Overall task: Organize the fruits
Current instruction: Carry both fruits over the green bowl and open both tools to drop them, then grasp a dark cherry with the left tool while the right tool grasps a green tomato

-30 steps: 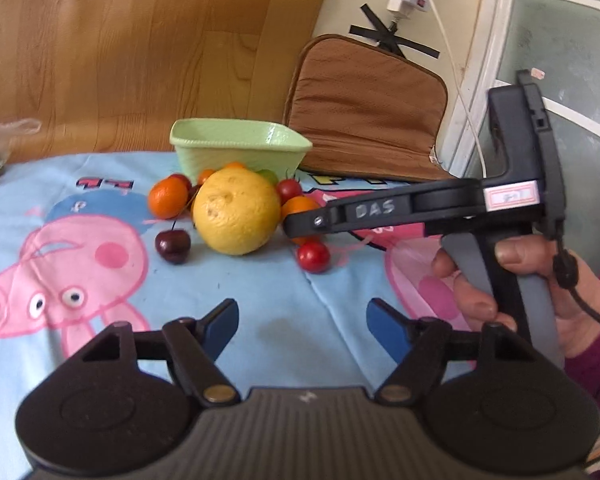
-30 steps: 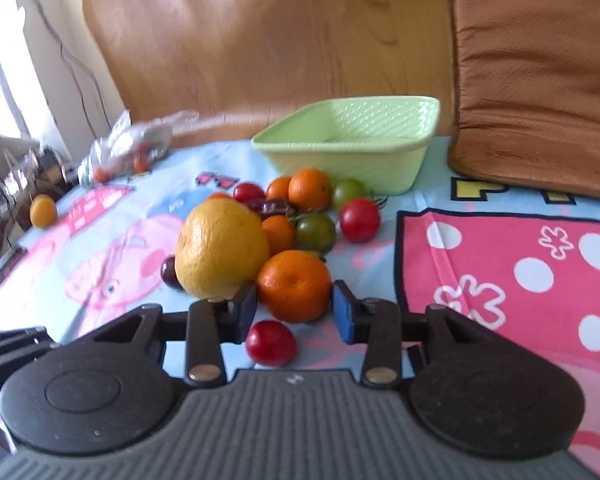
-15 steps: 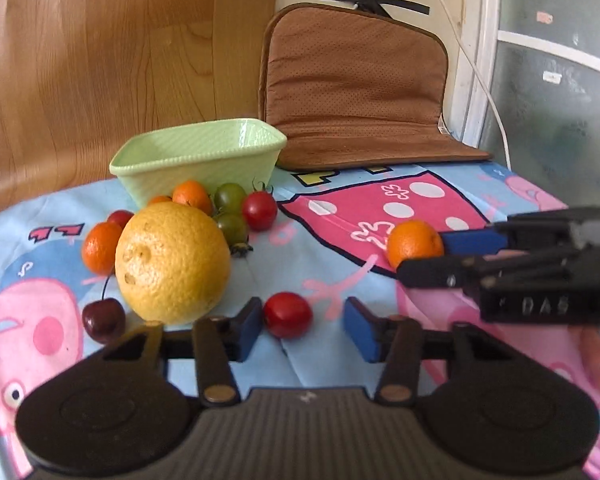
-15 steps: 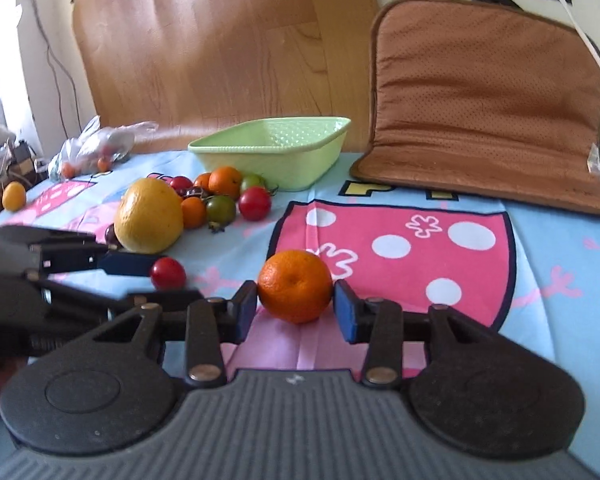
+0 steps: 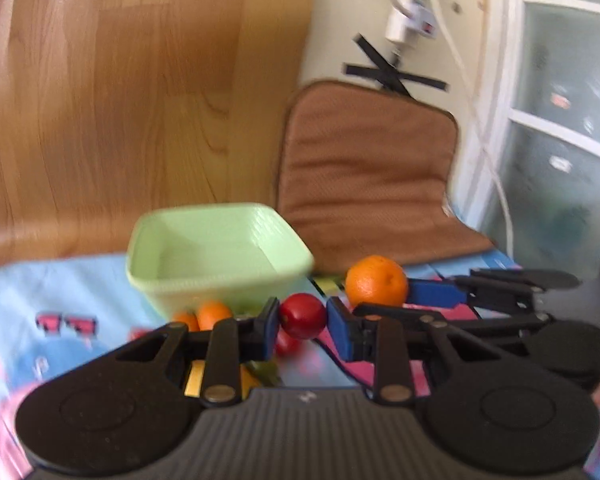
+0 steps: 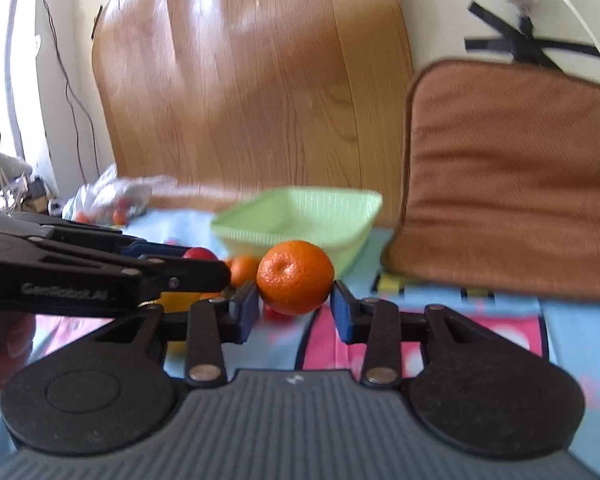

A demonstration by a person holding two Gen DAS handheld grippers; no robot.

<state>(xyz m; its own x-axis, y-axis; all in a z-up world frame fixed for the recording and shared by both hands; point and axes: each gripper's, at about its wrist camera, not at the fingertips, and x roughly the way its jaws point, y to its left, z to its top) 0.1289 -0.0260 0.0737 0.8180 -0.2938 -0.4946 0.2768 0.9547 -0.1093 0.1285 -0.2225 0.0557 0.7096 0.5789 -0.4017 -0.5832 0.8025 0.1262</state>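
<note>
My left gripper (image 5: pixel 303 317) is shut on a small red tomato (image 5: pixel 303 315) and holds it in the air, just in front of the pale green basket (image 5: pixel 220 280). My right gripper (image 6: pixel 294 306) holds an orange mandarin (image 6: pixel 296 276) off the cloth; its jaws are closing with the pads pressing the fruit. The mandarin (image 5: pixel 376 280) also shows in the left wrist view, right of the tomato. The basket (image 6: pixel 300 216) looks empty. More small oranges (image 5: pixel 214 314) lie below in front of the basket, and a yellow fruit (image 5: pixel 194 376) is mostly hidden behind my left fingers.
A brown cushion (image 5: pixel 364 184) leans on the wall right of the basket. A wooden board (image 6: pixel 252 80) stands behind it. A plastic bag (image 6: pixel 112 196) with fruit lies at the far left. The cartoon tablecloth (image 6: pixel 480 332) covers the table. A hand (image 6: pixel 4 344) grips the left tool.
My left gripper went from open to shut on the red tomato and lifted it towards the basket. My right gripper carried the mandarin out of the pile and up off the cloth.
</note>
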